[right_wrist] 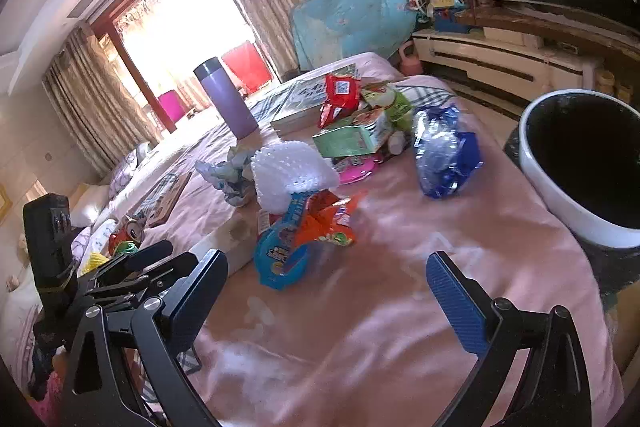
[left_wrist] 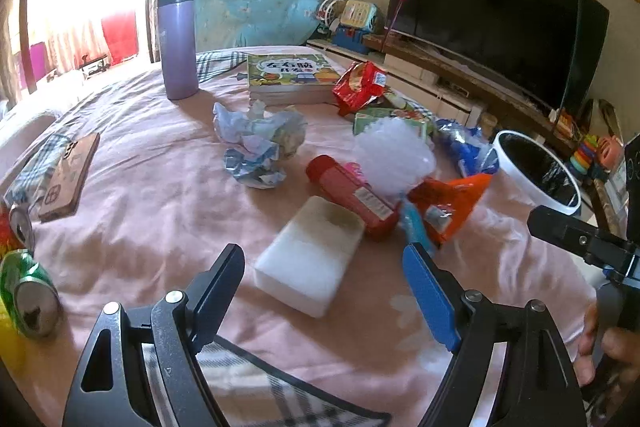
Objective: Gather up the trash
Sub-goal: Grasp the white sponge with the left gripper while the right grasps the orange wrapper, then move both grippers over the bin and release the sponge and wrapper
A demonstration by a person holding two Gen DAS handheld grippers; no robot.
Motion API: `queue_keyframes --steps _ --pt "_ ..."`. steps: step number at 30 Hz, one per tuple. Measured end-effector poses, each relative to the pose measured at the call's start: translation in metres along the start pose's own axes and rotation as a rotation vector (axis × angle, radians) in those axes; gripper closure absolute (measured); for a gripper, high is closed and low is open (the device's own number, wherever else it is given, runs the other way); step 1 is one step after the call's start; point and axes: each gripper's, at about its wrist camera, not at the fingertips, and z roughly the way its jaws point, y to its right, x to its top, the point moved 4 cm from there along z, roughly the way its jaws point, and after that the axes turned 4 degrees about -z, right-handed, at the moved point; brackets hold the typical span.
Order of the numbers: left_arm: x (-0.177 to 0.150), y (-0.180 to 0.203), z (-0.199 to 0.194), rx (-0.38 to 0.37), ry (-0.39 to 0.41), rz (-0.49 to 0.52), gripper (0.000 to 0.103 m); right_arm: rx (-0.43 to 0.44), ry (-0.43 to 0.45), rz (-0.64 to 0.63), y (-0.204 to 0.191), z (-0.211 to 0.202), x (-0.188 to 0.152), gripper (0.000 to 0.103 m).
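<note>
Trash is piled mid-bed toward the right edge: orange snack wrapper w/ a blue round packet touching it at the front, white foam net just behind, crumpled blue bag nearer the bin. The white bin w/ black liner sits just off the bed's right edge, mouth open to me.

Both tools are empty. My right hand-held gripper is spread wide, hovering short of the orange wrapper. Left hand-held gripper is also spread, w/ the white foam block lying between its fingers but not pinched.

Plan, I think: take the orange wrapper w/ the right, since it's closest to the bin. Come in low, pinch a crinkled fold, not the flat, or it'll slip. Blue packet may drag along; lift slow. The bedding is soft, so don't dig the tips in & snag the pink sheet. The purple flask & book at the far edge aren't trash imo; leave them.
</note>
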Motion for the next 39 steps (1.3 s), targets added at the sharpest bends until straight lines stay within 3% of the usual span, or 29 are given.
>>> queue_keyframes --steps 8,11,12,13,15,17,23,28,39 --pt "0.007 -0.010 0.039 -0.002 -0.089 0.027 0.022 0.013 -0.033 0.006 0.000 0.033 0.010 0.006" --pt "0.006 -0.006 0.048 0.018 -0.092 0.059 0.022 0.004 -0.059 0.027 0.006 0.049 0.011 0.018" --pt "0.005 -0.004 0.051 0.023 -0.091 0.067 0.023 0.008 -0.073 0.041 0.009 0.055 0.011 0.029" --pt "0.003 -0.002 0.054 0.027 -0.094 0.077 0.025 0.012 -0.087 0.050 0.011 0.059 0.011 0.046" --pt "0.001 0.002 0.057 0.030 -0.102 0.094 0.047 0.021 -0.113 0.060 0.014 0.065 0.008 0.071" --pt "-0.001 0.002 0.059 0.037 -0.103 0.095 0.048 0.027 -0.105 0.048 0.011 0.061 0.007 0.080" --pt "-0.002 0.006 0.037 0.022 -0.046 0.062 0.050 0.006 -0.069 0.030 0.017 0.034 0.004 0.083" --pt "-0.003 0.023 0.013 -0.051 -0.001 0.023 0.050 -0.020 -0.045 0.052 0.035 0.006 -0.001 0.083" --pt "-0.001 0.084 0.013 -0.162 0.013 0.079 0.050 -0.133 0.043 0.082 0.083 -0.060 0.002 0.083"
